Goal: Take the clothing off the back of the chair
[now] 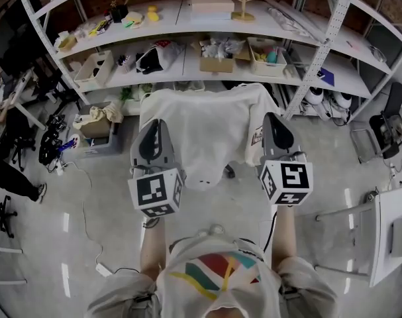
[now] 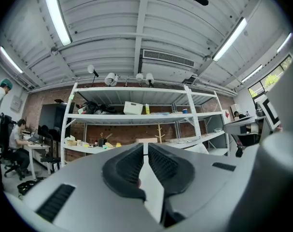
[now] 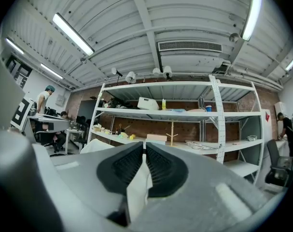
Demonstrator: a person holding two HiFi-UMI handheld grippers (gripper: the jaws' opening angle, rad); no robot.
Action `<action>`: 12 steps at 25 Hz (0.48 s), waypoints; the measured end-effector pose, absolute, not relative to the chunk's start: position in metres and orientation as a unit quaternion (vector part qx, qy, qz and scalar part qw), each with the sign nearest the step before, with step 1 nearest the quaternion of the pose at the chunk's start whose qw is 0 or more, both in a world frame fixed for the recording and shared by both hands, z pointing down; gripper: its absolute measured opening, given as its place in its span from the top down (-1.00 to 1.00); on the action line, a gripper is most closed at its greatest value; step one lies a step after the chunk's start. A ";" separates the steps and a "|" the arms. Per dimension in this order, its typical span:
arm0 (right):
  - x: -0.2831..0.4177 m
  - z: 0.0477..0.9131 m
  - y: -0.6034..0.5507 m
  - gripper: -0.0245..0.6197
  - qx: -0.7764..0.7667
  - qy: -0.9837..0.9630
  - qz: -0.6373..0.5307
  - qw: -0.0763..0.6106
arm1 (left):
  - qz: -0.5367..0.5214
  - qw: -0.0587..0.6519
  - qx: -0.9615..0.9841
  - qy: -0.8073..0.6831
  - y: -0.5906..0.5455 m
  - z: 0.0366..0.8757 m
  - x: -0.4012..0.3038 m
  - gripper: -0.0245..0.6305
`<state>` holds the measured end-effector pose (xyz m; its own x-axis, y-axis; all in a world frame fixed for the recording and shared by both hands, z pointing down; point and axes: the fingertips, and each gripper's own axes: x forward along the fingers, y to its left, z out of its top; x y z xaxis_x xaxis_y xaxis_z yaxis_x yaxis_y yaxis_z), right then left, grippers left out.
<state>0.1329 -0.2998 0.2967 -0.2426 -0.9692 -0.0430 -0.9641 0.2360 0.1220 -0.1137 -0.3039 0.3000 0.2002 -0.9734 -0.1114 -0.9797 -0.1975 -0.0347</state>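
Observation:
A white garment (image 1: 204, 134) hangs spread out between my two grippers, in front of the shelves. The left gripper (image 1: 155, 123) is shut on the garment's left top edge, and the right gripper (image 1: 271, 116) is shut on its right top edge. In the left gripper view a fold of white cloth (image 2: 150, 190) is pinched between the dark pads of the left gripper (image 2: 145, 149). The right gripper view shows the same, with white cloth (image 3: 138, 190) caught in the right gripper (image 3: 144, 151). The garment hides the chair; only a dark bit (image 1: 228, 172) shows below its hem.
White metal shelving (image 1: 187, 18) with boxes and bins stands just behind the garment. A cardboard box (image 1: 95, 126) sits on the floor at the left, with a cable and power strip (image 1: 102, 268) nearer me. An office chair (image 1: 391, 121) and a white table (image 1: 394, 225) stand at the right.

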 end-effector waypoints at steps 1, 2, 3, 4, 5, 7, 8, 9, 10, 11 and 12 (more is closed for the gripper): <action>0.132 0.294 -0.301 0.77 0.609 -0.790 -0.061 0.016 | 0.035 0.051 -0.774 0.630 -0.306 0.296 -0.115 0.87; 0.130 0.291 -0.303 0.48 0.602 -0.796 -0.060 0.011 | 0.038 0.056 -0.776 0.627 -0.308 0.292 -0.116 0.82; 0.131 0.287 -0.306 0.27 0.597 -0.800 -0.059 0.006 | 0.040 0.062 -0.778 0.624 -0.312 0.286 -0.116 0.60; 0.133 0.282 -0.310 0.15 0.597 -0.800 -0.061 0.001 | 0.042 0.070 -0.779 0.622 -0.317 0.281 -0.117 0.43; 0.136 0.277 -0.315 0.07 0.601 -0.797 -0.066 -0.001 | 0.042 0.077 -0.777 0.624 -0.323 0.276 -0.120 0.37; 0.146 0.272 -0.327 0.03 0.613 -0.787 -0.073 0.005 | 0.038 0.081 -0.772 0.629 -0.337 0.272 -0.128 0.30; 0.151 0.273 -0.333 0.03 0.619 -0.782 -0.073 0.011 | 0.036 0.076 -0.770 0.632 -0.343 0.273 -0.133 0.28; 0.156 0.276 -0.339 0.03 0.623 -0.779 -0.070 0.018 | 0.034 0.068 -0.769 0.635 -0.350 0.277 -0.138 0.28; 0.160 0.280 -0.346 0.03 0.626 -0.777 -0.066 0.025 | 0.029 0.060 -0.768 0.637 -0.357 0.282 -0.143 0.27; 0.165 0.285 -0.352 0.03 0.629 -0.775 -0.061 0.033 | 0.022 0.051 -0.767 0.639 -0.364 0.288 -0.148 0.27; 0.170 0.290 -0.359 0.03 0.632 -0.772 -0.057 0.041 | 0.012 0.044 -0.765 0.642 -0.371 0.295 -0.154 0.26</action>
<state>0.1697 -0.3587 0.2899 -0.1987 -0.9800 -0.0078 -0.9707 0.1957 0.1395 -0.1537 -0.3712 0.2946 0.1758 -0.9816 -0.0752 -0.9837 -0.1722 -0.0516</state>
